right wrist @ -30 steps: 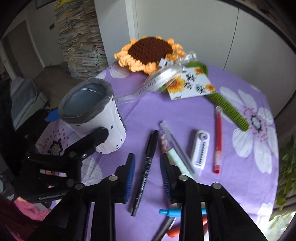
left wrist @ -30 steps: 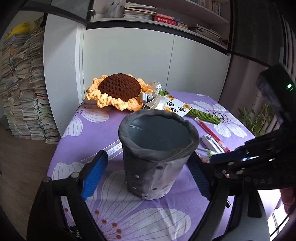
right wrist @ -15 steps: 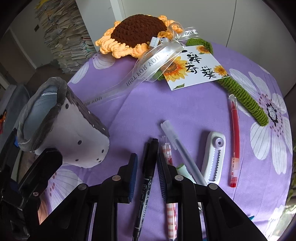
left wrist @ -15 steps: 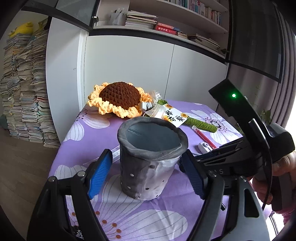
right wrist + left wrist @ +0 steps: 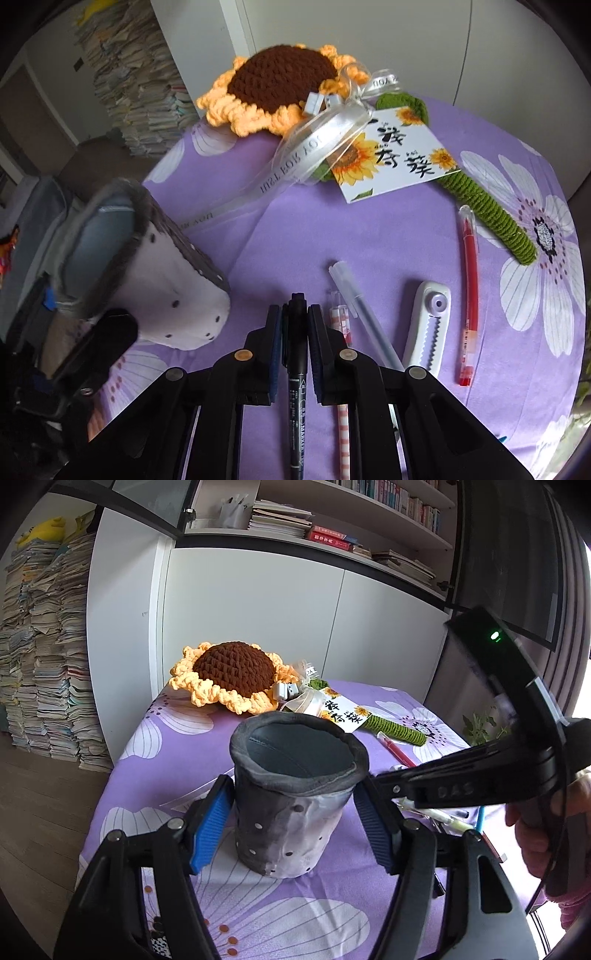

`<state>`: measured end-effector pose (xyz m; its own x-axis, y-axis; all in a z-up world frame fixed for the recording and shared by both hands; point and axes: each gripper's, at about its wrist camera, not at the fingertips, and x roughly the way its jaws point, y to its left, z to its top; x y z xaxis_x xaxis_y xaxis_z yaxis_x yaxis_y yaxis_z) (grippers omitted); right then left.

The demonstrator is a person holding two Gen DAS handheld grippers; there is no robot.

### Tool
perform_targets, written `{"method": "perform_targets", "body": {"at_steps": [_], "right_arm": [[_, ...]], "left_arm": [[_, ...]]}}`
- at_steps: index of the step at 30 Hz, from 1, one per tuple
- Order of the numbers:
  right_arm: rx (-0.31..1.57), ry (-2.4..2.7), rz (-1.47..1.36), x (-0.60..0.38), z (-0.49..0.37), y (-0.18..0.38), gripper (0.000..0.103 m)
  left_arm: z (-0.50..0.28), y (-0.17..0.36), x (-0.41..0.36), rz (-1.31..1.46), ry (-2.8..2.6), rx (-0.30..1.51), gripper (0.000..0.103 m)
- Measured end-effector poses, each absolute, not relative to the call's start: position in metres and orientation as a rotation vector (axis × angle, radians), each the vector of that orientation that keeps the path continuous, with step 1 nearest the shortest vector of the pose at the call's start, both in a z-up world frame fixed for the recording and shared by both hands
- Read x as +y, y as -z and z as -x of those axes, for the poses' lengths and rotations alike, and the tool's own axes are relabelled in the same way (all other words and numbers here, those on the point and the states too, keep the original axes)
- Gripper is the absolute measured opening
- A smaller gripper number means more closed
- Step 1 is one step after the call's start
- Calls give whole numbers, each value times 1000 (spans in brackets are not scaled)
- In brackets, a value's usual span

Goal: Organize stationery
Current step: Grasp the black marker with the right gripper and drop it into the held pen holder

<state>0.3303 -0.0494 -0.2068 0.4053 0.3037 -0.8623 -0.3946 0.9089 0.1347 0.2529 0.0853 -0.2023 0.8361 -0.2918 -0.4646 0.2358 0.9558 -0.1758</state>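
A: Start at the left of the left wrist view. What has the left gripper (image 5: 295,812) got?

B: Its blue pads have just been closing, and they now press both sides of the grey pen holder (image 5: 295,794), which stands upright at frame centre on the purple flowered tablecloth (image 5: 166,738).

A: And behind it?

B: A crocheted sunflower (image 5: 232,679) lies at upper centre, with a printed card (image 5: 343,714) just right of it. At the far right a hand (image 5: 539,830) holds the other tool.

A: Now the right wrist view, same order.

B: The pen holder (image 5: 166,295) sits at the left edge. At lower centre the right gripper (image 5: 293,317) is nearly closed, its pads against a black marker (image 5: 297,362) that lies on the cloth.

A: Lifted?

B: I cannot tell. Just right of it lie a pink striped pen (image 5: 341,369), then a clear-capped pen (image 5: 358,306), a white correction tape (image 5: 428,321), and a red pen (image 5: 469,295) farthest right, all apart from the holder.
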Motion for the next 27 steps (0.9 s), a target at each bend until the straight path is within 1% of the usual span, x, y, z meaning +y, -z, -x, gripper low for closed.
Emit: {"method": "perform_targets", "body": {"at_steps": [7,9,18,22,27], "right_arm": [[867,-450,34,-72,-290,145,15],[805,-453,28,-77,-278,127,12],[581,-468,59,-69,-250,61,12],[517,-508,68,-61,-242,41,12],[494,-560,63,-46,-246,39,12]], "left_arm": [[-254,202,84,100,281,514,66],[-254,202,83,99,281,514,66],[-254,202,76,72,305,518,66],[-256,204,69,42,322,537,65],[-258,205,72,58,329,547,65]]}}
